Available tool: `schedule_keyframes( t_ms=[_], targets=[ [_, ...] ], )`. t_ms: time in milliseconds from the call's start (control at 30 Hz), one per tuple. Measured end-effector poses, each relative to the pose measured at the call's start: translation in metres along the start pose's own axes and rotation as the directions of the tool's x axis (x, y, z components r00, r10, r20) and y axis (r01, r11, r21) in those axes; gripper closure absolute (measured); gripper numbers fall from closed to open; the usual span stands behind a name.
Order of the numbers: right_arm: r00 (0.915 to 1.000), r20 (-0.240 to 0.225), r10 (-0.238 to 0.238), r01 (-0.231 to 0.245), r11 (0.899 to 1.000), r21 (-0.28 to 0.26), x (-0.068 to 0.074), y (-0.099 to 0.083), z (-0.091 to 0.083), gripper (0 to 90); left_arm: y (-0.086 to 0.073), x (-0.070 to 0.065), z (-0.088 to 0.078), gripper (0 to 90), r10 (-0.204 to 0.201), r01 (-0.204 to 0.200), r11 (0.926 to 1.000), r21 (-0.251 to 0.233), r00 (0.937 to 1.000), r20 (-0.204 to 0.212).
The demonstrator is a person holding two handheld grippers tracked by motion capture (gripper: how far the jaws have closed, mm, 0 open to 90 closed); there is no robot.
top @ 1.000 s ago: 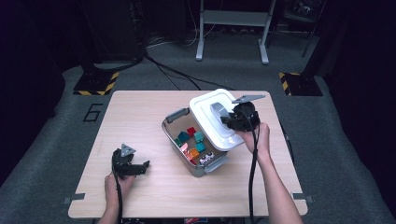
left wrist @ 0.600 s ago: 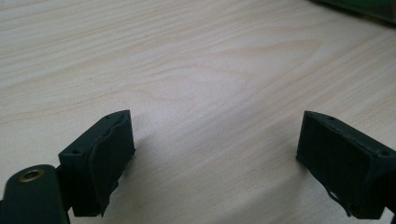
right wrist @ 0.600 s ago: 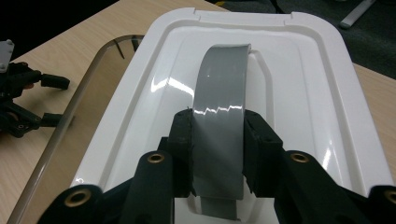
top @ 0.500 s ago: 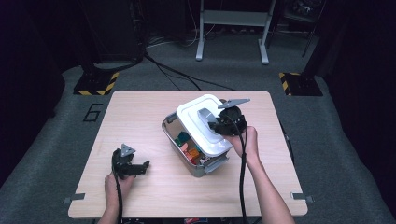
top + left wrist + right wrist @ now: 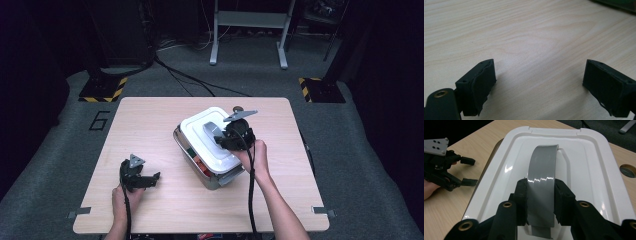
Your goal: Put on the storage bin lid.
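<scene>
- My right gripper (image 5: 540, 192) is clamped on the grey handle (image 5: 541, 182) of the white lid (image 5: 212, 140).
- Lid sits skewed over the grey box (image 5: 200, 167), mid-table (image 5: 150, 115), toward its right edge.
- My left gripper (image 5: 150, 178) stands wide, empty, near the front-left corner.

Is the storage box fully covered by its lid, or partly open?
Partly open: the white lid sits offset over the storage box, leaving coloured contents visible along one edge.
</scene>
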State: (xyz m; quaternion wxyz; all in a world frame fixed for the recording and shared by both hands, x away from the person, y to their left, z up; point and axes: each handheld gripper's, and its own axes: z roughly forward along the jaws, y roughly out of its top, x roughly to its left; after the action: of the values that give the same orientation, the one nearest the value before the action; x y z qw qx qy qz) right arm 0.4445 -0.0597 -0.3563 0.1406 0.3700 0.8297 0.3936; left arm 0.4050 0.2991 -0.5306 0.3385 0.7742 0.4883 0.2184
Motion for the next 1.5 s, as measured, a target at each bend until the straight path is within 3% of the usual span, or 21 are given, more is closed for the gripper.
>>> schedule_keyframes(
  t_ms=[233,600,1133,1233,1267,1500],
  targets=[
    [0.9999,-0.007,0.010,-0.010,1.000,0.011,0.007,-0.003,0.008,67.8,0.000,0.000,0.000,10.9,-0.001,0.001,1.0000,-0.001,1.0000,-0.001],
    [0.9993,-0.032,-0.018,0.018,1.000,-0.003,0.017,-0.008,0.017,67.7,0.000,0.000,0.000,11.0,0.002,-0.002,1.0000,0.005,1.0000,0.003],
    [0.9995,-0.013,-0.027,0.027,1.000,-0.002,0.021,-0.018,0.024,66.8,0.000,0.000,0.000,11.0,0.001,-0.001,1.0000,0.005,1.0000,0.002],
    [0.9998,-0.019,-0.002,0.002,1.000,0.003,0.020,-0.016,0.023,54.9,0.000,0.000,0.000,11.0,0.002,-0.002,1.0000,0.005,1.0000,0.002],
    [0.9997,-0.018,-0.018,0.018,1.000,0.010,0.019,-0.015,0.022,49.9,0.000,0.000,0.000,11.0,0.002,-0.002,1.0000,0.005,1.0000,0.002],
    [0.9999,-0.012,0.005,-0.005,1.000,0.001,0.015,-0.012,0.012,21.3,0.000,0.000,0.000,11.0,0.002,-0.002,1.0000,0.005,1.0000,0.002]
  ],
)
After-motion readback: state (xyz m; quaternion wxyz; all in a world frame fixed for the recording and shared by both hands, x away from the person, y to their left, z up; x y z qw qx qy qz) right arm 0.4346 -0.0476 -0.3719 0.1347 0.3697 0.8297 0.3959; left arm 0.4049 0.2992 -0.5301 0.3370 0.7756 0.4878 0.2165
